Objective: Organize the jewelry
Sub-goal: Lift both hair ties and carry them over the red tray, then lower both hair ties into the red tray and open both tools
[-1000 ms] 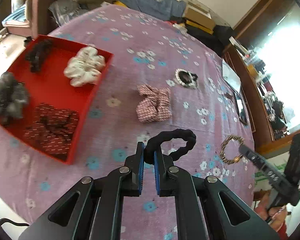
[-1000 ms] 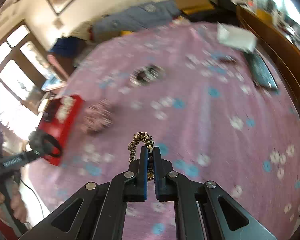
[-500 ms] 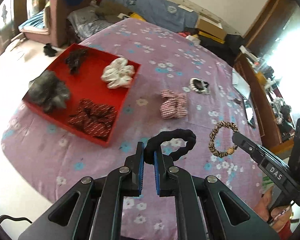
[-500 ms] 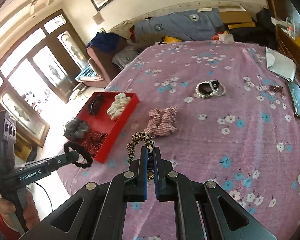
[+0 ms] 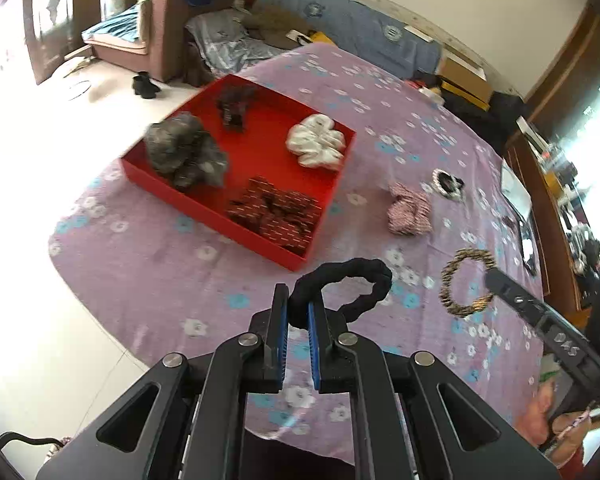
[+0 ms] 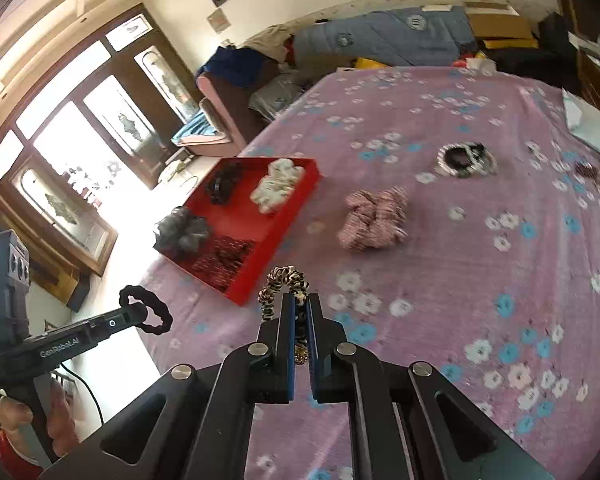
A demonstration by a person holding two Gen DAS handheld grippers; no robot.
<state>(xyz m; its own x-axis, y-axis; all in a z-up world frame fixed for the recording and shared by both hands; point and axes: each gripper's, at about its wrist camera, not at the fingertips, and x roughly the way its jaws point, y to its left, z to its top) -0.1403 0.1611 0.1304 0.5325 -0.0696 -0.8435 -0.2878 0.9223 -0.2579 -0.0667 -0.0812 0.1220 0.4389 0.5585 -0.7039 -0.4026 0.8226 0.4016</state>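
Four fabric scrunchies lie in the shallow red tray (image 5: 324, 216); right of it, on the bed, one pink checked scrunchie (image 5: 409, 210) and one pearl-and-black band (image 5: 448, 184). Near its corner, left gripper (image 5: 298, 312) jaws pinch one black twisted hair band (image 5: 350, 284); right gripper (image 6: 300, 312) jaws pinch one leopard-print hair band (image 6: 284, 280).

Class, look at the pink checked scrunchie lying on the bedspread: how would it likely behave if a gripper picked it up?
The pink checked scrunchie lies in bunched, crumpled folds, so it is probably soft and floppy, likely sagging when lifted. Being gathered fabric, it is probably light and unlikely to roll or break.
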